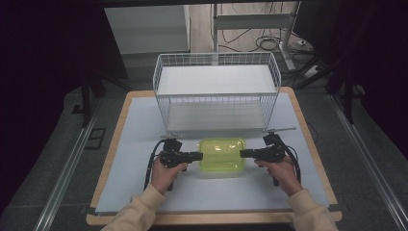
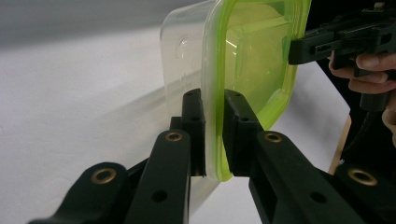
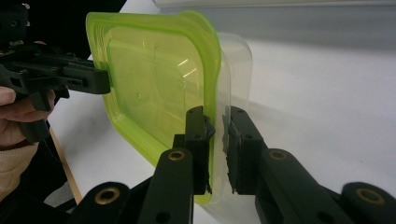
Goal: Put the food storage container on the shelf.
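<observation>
A clear plastic container with a yellow-green lid (image 1: 222,155) lies on the white mat in front of me. My left gripper (image 1: 199,156) is at its left edge and my right gripper (image 1: 242,153) at its right edge. In the left gripper view, the left gripper (image 2: 214,121) is shut on the rim of the container (image 2: 252,60), one jaw on each side of the green lip; the right gripper (image 2: 299,49) holds the far edge. In the right gripper view, the right gripper (image 3: 217,126) pinches the rim of the container (image 3: 154,79), with the left gripper (image 3: 105,79) opposite.
A white wire basket (image 1: 216,98) stands just behind the container, open at the top with a white floor. The white mat (image 1: 134,144) covers a wooden table (image 1: 113,144). Dark floor, table legs and cables lie beyond the far edge.
</observation>
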Tool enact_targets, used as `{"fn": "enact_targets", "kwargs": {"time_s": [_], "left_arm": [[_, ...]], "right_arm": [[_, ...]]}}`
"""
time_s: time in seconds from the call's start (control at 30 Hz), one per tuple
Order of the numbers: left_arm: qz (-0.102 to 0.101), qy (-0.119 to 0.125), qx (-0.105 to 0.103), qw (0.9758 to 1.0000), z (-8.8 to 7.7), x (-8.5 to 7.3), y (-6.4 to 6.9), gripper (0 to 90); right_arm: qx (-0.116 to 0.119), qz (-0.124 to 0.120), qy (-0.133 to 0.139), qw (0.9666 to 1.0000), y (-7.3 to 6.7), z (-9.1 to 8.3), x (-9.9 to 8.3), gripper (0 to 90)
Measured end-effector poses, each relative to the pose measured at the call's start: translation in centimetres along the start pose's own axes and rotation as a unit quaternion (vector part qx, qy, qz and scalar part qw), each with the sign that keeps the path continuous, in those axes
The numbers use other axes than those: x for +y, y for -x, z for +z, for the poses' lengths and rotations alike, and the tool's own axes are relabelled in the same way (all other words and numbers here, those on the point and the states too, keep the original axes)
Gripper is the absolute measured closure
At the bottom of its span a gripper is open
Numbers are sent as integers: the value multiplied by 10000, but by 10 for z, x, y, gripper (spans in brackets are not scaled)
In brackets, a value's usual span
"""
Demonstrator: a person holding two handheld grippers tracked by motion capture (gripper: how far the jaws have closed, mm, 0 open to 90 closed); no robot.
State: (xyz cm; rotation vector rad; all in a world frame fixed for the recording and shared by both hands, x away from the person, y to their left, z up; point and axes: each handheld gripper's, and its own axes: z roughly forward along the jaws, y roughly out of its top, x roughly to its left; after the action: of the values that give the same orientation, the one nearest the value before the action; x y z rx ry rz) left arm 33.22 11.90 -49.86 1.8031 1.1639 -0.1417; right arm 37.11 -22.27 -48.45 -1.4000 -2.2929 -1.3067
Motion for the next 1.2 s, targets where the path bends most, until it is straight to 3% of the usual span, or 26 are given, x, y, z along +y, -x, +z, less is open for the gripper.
{"fn": "enact_targets", "kwargs": {"time_s": [0.53, 0.7, 1.2], "left_arm": [[61, 286, -10, 9996, -14, 2, 10, 810], [206, 356, 43, 9991, -21, 5, 16, 810], [322, 516, 103, 9981, -29, 12, 21, 811]], "right_arm": [[-41, -274, 317, 9991, -17, -11, 4, 804], [-24, -360, 415, 9985, -22, -14, 5, 804], [-80, -536, 703, 9961, -33, -22, 11, 804]]}}
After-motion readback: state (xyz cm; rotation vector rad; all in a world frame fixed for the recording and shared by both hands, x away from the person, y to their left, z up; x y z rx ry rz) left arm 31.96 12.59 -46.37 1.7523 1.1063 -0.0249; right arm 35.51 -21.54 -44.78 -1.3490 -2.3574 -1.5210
